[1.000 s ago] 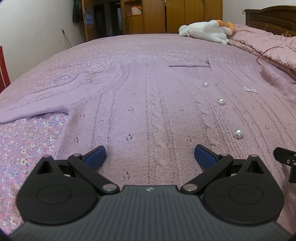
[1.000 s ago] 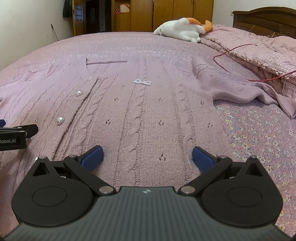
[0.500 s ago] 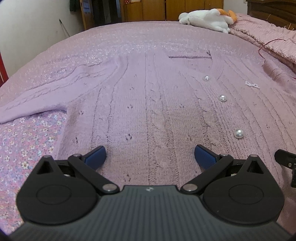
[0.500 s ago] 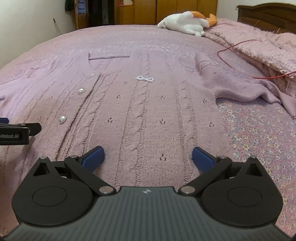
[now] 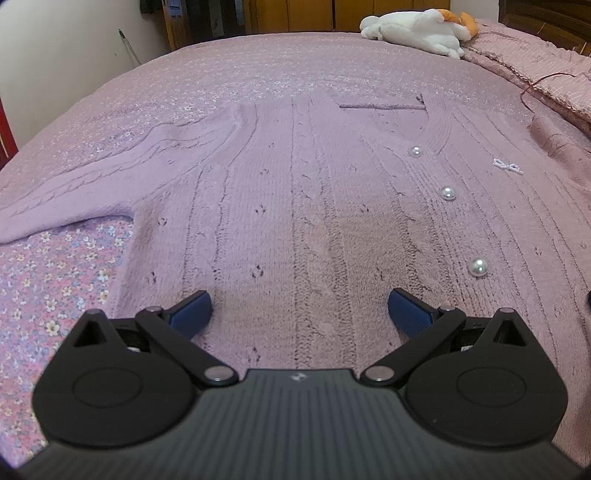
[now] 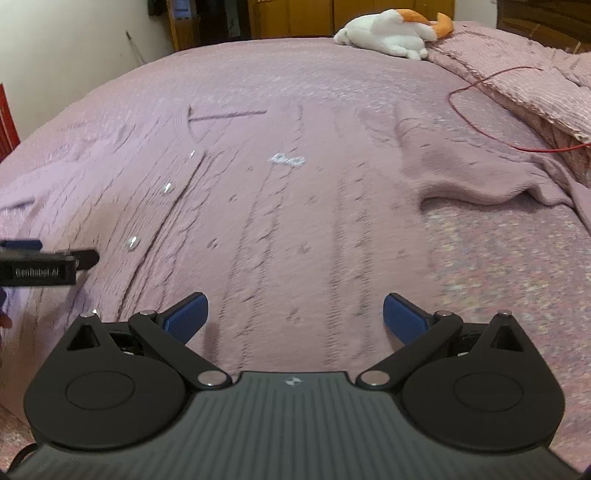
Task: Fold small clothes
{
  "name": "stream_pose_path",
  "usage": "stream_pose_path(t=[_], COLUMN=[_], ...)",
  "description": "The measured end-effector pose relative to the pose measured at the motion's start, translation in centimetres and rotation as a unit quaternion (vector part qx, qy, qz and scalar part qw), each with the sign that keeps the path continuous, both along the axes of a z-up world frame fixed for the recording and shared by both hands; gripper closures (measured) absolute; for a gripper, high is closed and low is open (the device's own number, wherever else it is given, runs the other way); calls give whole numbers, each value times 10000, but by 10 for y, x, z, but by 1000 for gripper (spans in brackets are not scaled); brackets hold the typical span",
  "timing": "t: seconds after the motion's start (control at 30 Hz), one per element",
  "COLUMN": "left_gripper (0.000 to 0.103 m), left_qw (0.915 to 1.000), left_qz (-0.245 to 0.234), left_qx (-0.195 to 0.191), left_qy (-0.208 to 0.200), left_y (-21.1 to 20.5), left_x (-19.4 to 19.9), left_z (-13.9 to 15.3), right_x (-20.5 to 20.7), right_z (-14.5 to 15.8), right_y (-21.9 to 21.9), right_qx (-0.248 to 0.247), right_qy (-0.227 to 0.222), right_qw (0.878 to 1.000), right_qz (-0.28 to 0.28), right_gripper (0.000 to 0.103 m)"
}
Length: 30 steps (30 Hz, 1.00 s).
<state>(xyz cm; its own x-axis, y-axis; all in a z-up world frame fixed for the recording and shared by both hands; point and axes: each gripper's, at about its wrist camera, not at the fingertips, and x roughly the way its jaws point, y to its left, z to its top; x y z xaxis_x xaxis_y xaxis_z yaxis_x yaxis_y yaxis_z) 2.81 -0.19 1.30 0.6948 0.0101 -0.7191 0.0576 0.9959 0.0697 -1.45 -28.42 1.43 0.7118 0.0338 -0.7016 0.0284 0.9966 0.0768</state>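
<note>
While both grippers' fingers (image 5: pixel 190 310) gape empty, cardigan (image 5: pixel 314 206) flat, plush toy (image 5: pixel 417 26) far, red cord (image 6: pixel 476 99) nr sleeve.

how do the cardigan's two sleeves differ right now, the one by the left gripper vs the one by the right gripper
The left sleeve lies flat and smooth, stretched straight out from the body. The right sleeve is rumpled, with raised folds, bunching toward the pillow end. A red cord runs close to the right sleeve; none shows near the left sleeve. Both share the same mauve knit and rest on the bedspread.
</note>
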Motion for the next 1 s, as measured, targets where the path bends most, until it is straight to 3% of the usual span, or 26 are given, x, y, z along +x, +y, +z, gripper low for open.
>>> stream_pose_path(t=[0.2,0.43,0.73,1.0], left_gripper=[0,0,0,0], left_qw=[9999,9999,9999,9998], left_qz=[-16,-10,38,76], left_qx=[-11,55,126,184], left_qy=[156,145,16,-14], left_y=[1,-1,-6,-8], left_x=[4,2,-2,-3], left_z=[3,3,0,0], right_x=[3,13,40,77], right_z=[22,36,23,-9], right_y=[-58,-157,-265,-303], right_qx=[-186,-540,-885,-1198], right_qy=[-151,-101,105,516], right_qw=[9990,9928,9808,9743], right_qz=[-369,-1065,-1737,-1837], right_gripper=[0,0,0,24])
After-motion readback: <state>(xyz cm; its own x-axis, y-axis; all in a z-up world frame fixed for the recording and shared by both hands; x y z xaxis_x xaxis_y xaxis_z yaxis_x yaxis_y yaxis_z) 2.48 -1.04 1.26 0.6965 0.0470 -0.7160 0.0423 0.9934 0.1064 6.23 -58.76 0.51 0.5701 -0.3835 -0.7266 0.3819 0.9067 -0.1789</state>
